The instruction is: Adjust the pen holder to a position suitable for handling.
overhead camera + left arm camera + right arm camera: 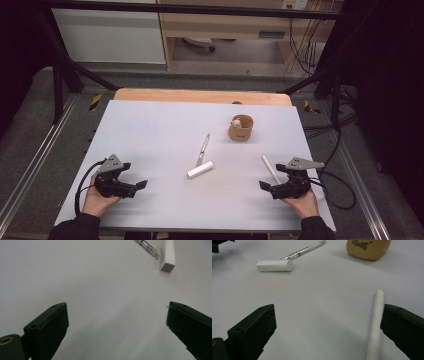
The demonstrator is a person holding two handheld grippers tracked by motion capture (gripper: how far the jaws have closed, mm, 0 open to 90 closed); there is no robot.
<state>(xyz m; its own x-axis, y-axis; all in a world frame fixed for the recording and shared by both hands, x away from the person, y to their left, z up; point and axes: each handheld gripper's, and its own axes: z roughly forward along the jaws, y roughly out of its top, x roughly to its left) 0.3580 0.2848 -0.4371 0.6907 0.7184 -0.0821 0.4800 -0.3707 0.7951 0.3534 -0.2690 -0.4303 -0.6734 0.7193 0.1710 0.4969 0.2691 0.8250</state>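
My left gripper (134, 175) rests low at the table's near left, held by a hand, its jaws wide open over bare white surface (117, 307). At the near right, my right gripper (272, 176) is also open (328, 308). A thin white stick (270, 169) lies on the table; in the right gripper view the white stick (377, 320) runs along the inside of the right-hand jaw, ungripped. Mid-table lie a white cylindrical cap-like piece (200, 169) (275, 265) (167, 255) and a silver pen (203, 149) (304, 250) (148, 246).
A tan cup (241, 128) (368, 248) with dark lettering stands at the far right of the white table top (150, 125). Cables trail from both grippers off the near corners. Black frame bars and a floor rail flank the table.
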